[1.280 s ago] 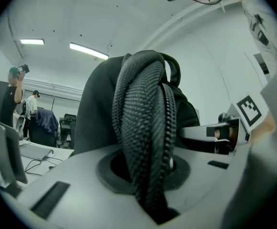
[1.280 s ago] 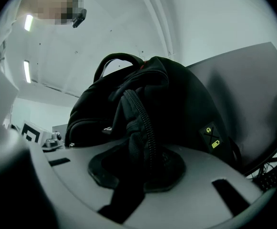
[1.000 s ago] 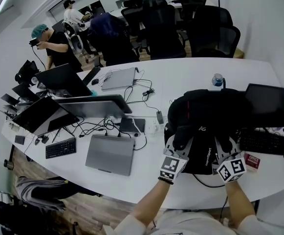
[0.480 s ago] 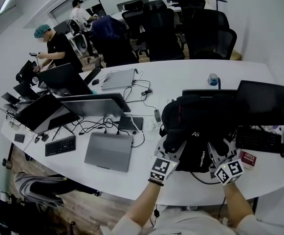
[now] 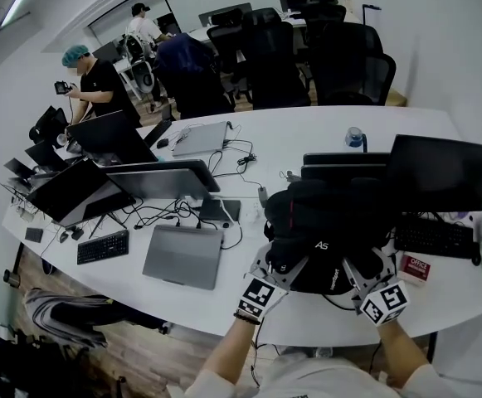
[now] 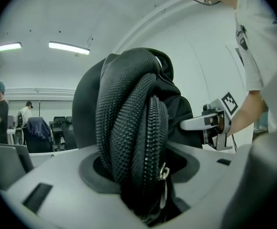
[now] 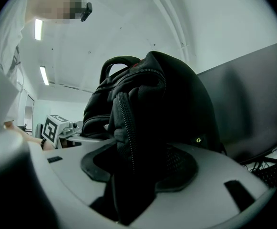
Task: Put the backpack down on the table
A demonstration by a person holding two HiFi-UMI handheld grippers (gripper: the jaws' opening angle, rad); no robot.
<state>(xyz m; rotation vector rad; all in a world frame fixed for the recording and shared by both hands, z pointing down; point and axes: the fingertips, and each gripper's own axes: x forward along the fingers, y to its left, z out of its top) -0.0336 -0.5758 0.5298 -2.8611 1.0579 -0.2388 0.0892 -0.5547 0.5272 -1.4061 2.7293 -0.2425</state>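
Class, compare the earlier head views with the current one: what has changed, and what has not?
The left gripper and right gripper have just been opening their jaws, loosening the backpack, whose fabric is still between them, and drew back toward the person. The backpack stays on the table.

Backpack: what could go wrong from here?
1. Left gripper and right gripper jaws have just been opening, with backpack folds between them. The zipper pull could snag on withdrawal and drag it toward the near table edge.
2. It stands bulky close to the monitor and could slump onto the keyboard.
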